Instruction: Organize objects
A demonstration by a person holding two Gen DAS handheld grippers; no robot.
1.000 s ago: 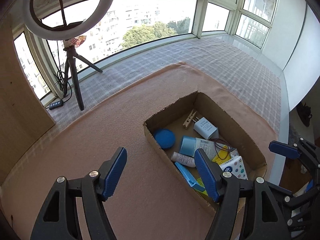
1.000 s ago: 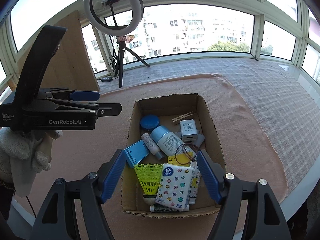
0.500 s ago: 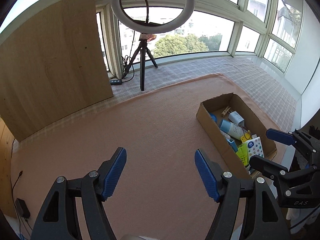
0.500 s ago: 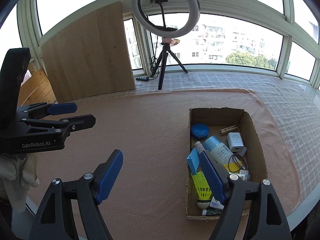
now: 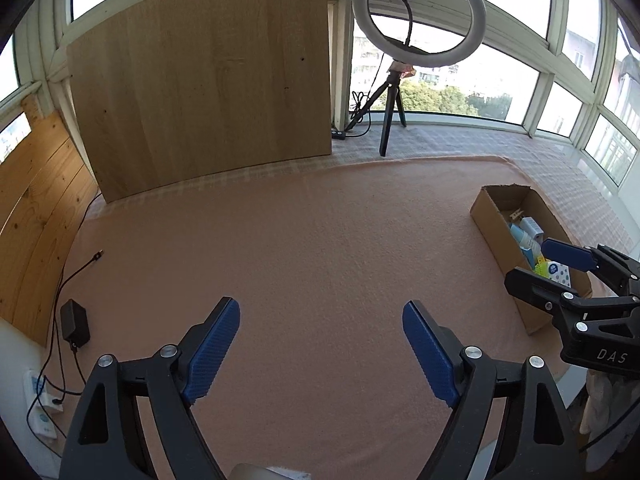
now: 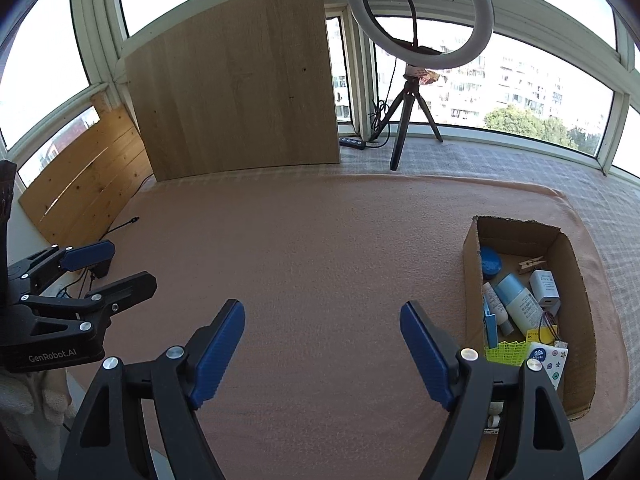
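The left tongs [image 5: 320, 344] stood apart, still opening, with nothing between them, over bare pink cloth [image 5: 320, 248]. The right tongs [image 6: 322, 346] stood apart and empty. The cardboard box [image 6: 474, 280], at three o'clock, held every item visible. Sorting appeared complete or paused; the next move likely called for withdrawal.

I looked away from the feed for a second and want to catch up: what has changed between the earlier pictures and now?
Both views have swung left, off the brown cardboard box onto bare pink blanket. The left gripper is opening, nothing between its blue pads; the right gripper is open and empty too. Nothing was picked up or released. The box's contents, including the blue round lid and wooden clothespin, lie as before.
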